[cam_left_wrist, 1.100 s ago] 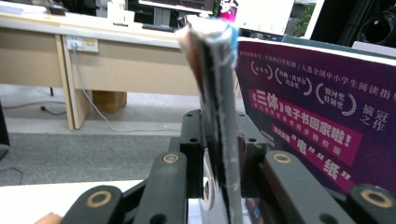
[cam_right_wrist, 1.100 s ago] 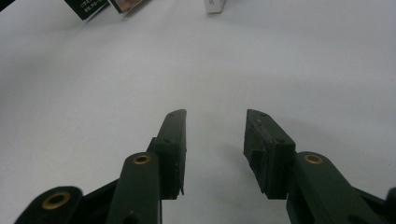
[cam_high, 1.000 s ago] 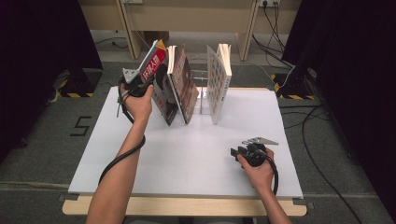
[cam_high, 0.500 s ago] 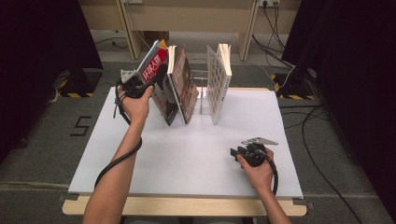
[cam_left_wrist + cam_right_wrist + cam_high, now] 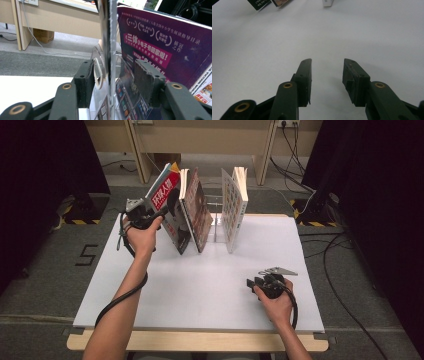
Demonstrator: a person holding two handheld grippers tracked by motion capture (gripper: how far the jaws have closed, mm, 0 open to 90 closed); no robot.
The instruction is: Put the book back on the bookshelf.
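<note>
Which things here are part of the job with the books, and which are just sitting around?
Part of the job:
- left gripper, its jaws just opened, with a thin book edge between them
- red-covered book
- clear book rack

Just there:
- right gripper, open, down on the white table
- checkered book
- cables on the floor

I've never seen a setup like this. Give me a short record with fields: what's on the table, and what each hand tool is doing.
Surface: white table
Rack: clear acrylic stand with books standing in it
Left book: red-covered magazine, leaning left at the rack's left end
Middle book: dark-covered book, leaning
Right book: white patterned book, upright, apart from the others
Left gripper: jaws just opened; the magazine's edge stands between them, pads not pressing it
Right gripper: open, nothing between the jaws, low over bare table near the front right
</note>
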